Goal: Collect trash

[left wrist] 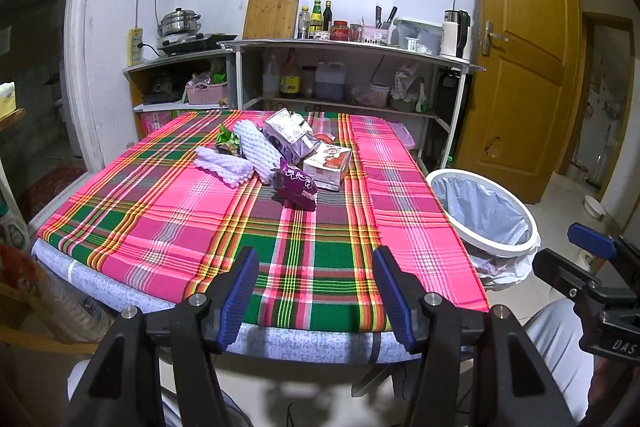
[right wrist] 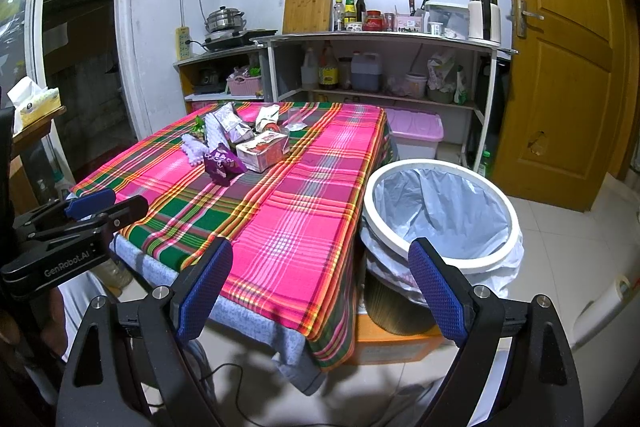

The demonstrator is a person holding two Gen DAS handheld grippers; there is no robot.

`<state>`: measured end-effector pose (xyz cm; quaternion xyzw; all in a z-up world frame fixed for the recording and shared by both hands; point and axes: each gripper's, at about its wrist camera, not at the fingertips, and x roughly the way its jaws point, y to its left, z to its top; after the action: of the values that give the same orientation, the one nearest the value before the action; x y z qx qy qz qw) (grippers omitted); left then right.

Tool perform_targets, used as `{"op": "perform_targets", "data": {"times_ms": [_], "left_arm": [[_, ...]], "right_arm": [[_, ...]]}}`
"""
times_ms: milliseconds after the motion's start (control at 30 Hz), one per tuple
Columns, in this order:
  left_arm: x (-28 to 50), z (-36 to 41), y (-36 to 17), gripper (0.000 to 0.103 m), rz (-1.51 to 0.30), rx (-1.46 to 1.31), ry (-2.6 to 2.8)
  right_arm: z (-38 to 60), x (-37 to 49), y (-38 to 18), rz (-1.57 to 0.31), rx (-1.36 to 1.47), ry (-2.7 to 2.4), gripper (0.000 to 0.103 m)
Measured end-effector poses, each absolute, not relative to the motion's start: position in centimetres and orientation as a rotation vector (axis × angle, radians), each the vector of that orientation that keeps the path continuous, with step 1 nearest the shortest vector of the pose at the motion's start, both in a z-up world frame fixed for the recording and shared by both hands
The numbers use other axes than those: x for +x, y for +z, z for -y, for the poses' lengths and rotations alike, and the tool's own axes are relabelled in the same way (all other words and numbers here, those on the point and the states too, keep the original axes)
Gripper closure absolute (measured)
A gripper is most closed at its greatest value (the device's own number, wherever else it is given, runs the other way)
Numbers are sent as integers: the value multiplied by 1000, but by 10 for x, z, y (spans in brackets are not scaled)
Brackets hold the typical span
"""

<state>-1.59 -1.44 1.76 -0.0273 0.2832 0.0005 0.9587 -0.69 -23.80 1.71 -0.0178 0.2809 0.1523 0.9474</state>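
A heap of trash lies at the far middle of the plaid-covered table point(left wrist: 168, 211): white foam netting point(left wrist: 244, 155), a purple snack bag point(left wrist: 298, 183), a red-and-white carton point(left wrist: 328, 163), a crumpled purple-grey carton point(left wrist: 290, 135) and a clear plastic cup point(left wrist: 323, 127). The same purple snack bag point(right wrist: 222, 163) and red-and-white carton point(right wrist: 262, 149) show in the right wrist view. A white-rimmed bin point(right wrist: 440, 211) with a pale liner stands on the floor to the right of the table. My left gripper point(left wrist: 316, 291) is open over the table's near edge, empty. My right gripper point(right wrist: 320, 291) is open between table corner and bin, empty.
Behind the table a shelf unit point(left wrist: 348, 47) carries bottles, jars, a kettle and a cutting board. A pink-lidded box point(right wrist: 416, 131) sits on the floor beside it. A wooden door point(left wrist: 520, 47) is at the right. A tissue box point(right wrist: 36, 101) rests on a side table at left.
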Motion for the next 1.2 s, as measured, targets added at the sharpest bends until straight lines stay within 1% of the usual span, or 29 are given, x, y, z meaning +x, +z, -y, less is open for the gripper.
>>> {"op": "perform_targets", "data": {"times_ms": [1200], "left_arm": [[-16,9,14,44,-574,-58,1]], "right_arm": [[237,-8,16,-573,-37,310,13]]}}
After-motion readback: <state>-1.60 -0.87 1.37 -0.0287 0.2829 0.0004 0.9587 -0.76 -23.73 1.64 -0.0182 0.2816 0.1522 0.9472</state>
